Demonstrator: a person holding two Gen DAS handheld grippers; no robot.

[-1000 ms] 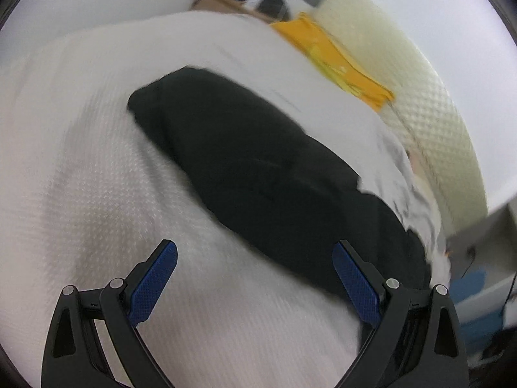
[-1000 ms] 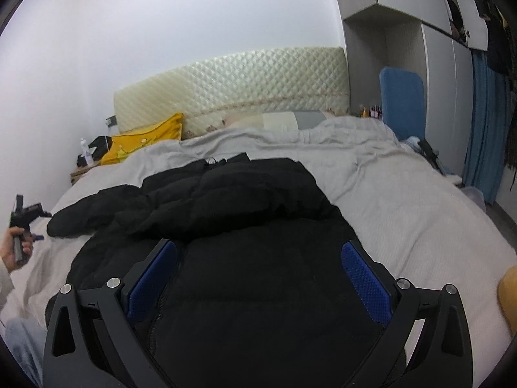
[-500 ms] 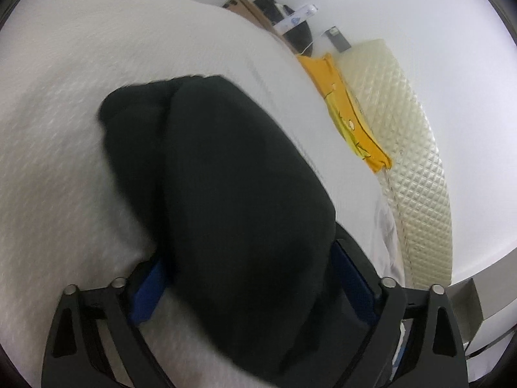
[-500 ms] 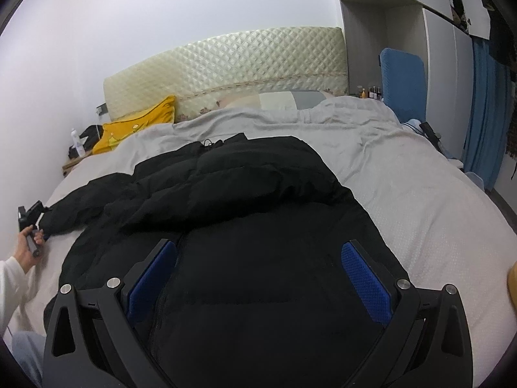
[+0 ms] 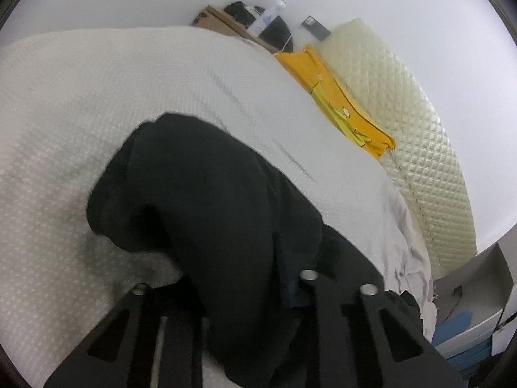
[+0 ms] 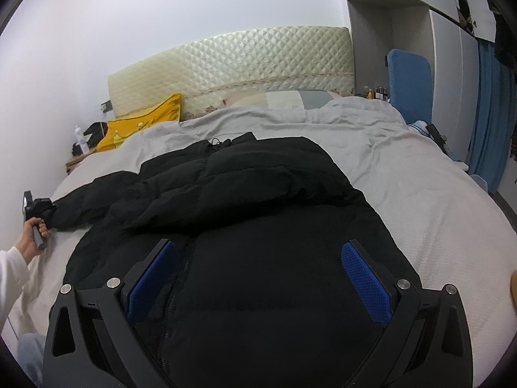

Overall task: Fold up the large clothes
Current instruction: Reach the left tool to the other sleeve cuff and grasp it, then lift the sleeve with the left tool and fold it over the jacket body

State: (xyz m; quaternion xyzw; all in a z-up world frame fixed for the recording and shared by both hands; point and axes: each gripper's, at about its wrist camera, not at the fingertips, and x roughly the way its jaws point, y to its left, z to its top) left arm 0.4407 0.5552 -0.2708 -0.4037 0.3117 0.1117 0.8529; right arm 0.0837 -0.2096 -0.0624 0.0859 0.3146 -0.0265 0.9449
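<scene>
A black puffer jacket [image 6: 258, 213] lies spread on a bed with a light grey cover [image 6: 420, 194]. One sleeve is folded across its chest. Its other sleeve [image 5: 200, 194] stretches out to the left edge of the bed. My left gripper [image 5: 226, 291] is shut on that sleeve near the cuff; the fabric bulges out between the jaws and hides the pads. It also shows far left in the right wrist view [image 6: 35, 213], held by a hand. My right gripper [image 6: 258, 278] is open and empty, hovering above the jacket's lower body.
A quilted cream headboard [image 6: 232, 58] and a yellow pillow [image 6: 142, 123] stand at the bed's head. A bedside table with a bottle [image 6: 80, 139] is at the left. A blue chair [image 6: 410, 77], wardrobe and blue curtain [image 6: 488, 123] are at the right.
My left gripper moved onto the outstretched sleeve and closed on it; it was open a second ago. My right gripper stayed open over the jacket, drifting slightly.
</scene>
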